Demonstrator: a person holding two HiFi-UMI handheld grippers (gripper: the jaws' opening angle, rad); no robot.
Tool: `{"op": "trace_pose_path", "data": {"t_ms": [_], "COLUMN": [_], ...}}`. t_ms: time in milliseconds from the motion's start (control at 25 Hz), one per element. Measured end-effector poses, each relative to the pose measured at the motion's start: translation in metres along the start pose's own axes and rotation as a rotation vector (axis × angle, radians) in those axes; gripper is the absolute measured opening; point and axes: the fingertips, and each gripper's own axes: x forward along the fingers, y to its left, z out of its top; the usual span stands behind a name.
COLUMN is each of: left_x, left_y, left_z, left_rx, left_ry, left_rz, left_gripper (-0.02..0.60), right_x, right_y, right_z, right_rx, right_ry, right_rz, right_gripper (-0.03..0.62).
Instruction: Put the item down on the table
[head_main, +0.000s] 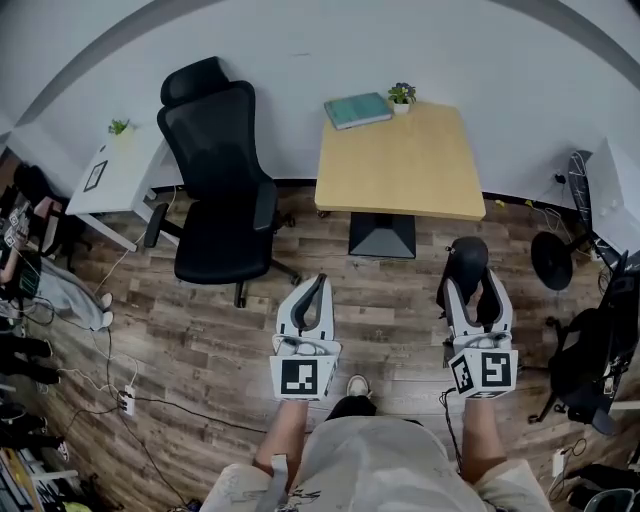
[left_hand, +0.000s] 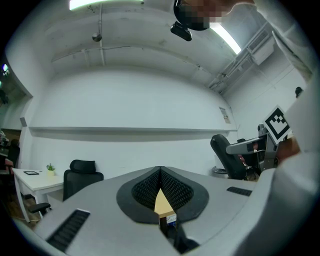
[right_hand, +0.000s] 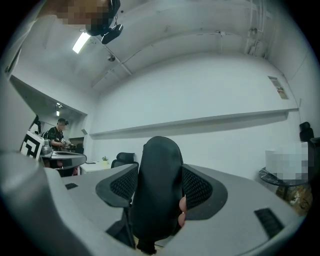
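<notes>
A black, smooth, oblong item (head_main: 466, 262) stands upright between the jaws of my right gripper (head_main: 470, 288), which is shut on it. In the right gripper view the item (right_hand: 157, 190) fills the gap between the mesh pads (right_hand: 197, 187) and hides what lies ahead. My left gripper (head_main: 318, 282) is shut with nothing in it; in the left gripper view its tips (left_hand: 160, 171) meet. Both grippers hang over the wood floor, short of the light wooden table (head_main: 400, 170). A sliver of that table (left_hand: 162, 202) shows between the left jaws.
A teal book (head_main: 357, 110) and a small potted plant (head_main: 402, 95) sit at the table's far edge. A black office chair (head_main: 225, 190) stands left of the table, a white desk (head_main: 115, 175) beyond it. A black fan (head_main: 552, 258) and cables lie at the sides.
</notes>
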Motion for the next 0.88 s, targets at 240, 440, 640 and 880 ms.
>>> {"op": "trace_pose_path", "data": {"t_ms": [240, 440, 640, 880], "left_x": [0.028, 0.055, 0.097, 0.165], "left_y": [0.024, 0.029, 0.018, -0.001], "left_z": [-0.005, -0.006, -0.007, -0.004], "left_rx": [0.0, 0.009, 0.022, 0.01], "left_ry": [-0.006, -0.041, -0.04, -0.031], "left_rz": [-0.001, -0.001, -0.01, -0.008], "left_gripper": [0.006, 0.006, 0.006, 0.006], "right_x": [0.032, 0.054, 0.085, 0.136], "right_y": [0.002, -0.012, -0.043, -0.096], "right_z": [-0.003, -0.008, -0.017, -0.02], "right_rx": [-0.01, 0.001, 0.023, 0.064], "right_ry": [0.006, 0.007, 0.0, -0.01], "right_rz": [-0.004, -0.017, -0.022, -0.011], "right_gripper": [0.288, 0.288, 0.288, 0.288]}}
